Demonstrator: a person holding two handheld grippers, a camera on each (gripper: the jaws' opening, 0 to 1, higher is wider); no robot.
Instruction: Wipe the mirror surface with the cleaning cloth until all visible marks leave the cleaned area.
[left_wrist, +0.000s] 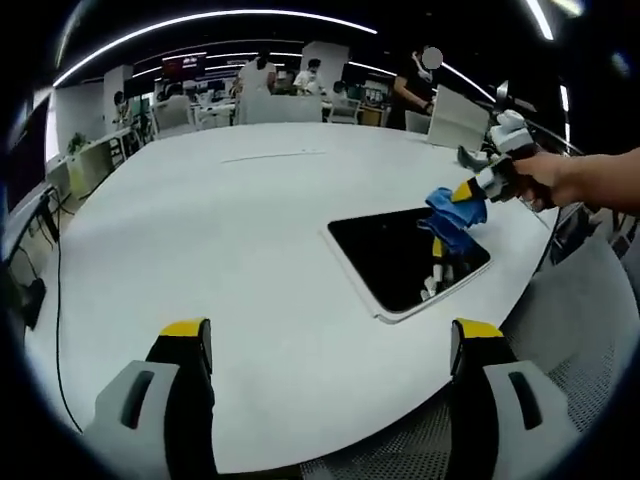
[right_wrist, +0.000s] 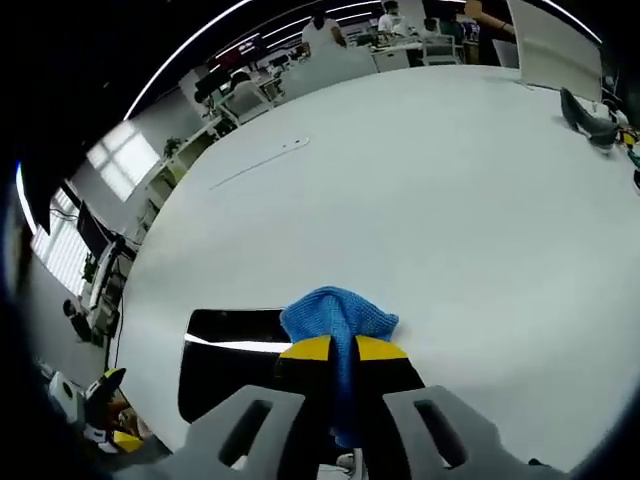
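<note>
A dark rectangular mirror (left_wrist: 405, 258) with a white frame lies flat on the white table, right of centre in the left gripper view. A blue cleaning cloth (left_wrist: 455, 211) hangs over its far right corner, and my right gripper (left_wrist: 468, 195), held by a hand, is shut on it. In the right gripper view the cloth (right_wrist: 337, 315) bulges out above the closed yellow-tipped jaws of my right gripper (right_wrist: 341, 349), with the mirror (right_wrist: 235, 355) below and to the left. My left gripper (left_wrist: 330, 335) stands open over the table's near edge, well short of the mirror.
The white table (left_wrist: 220, 220) is large and rounded, its edge curving close past the mirror on the right. A dark object (right_wrist: 588, 115) and a white upright panel (right_wrist: 555, 45) stand at the far side. People and office desks fill the background.
</note>
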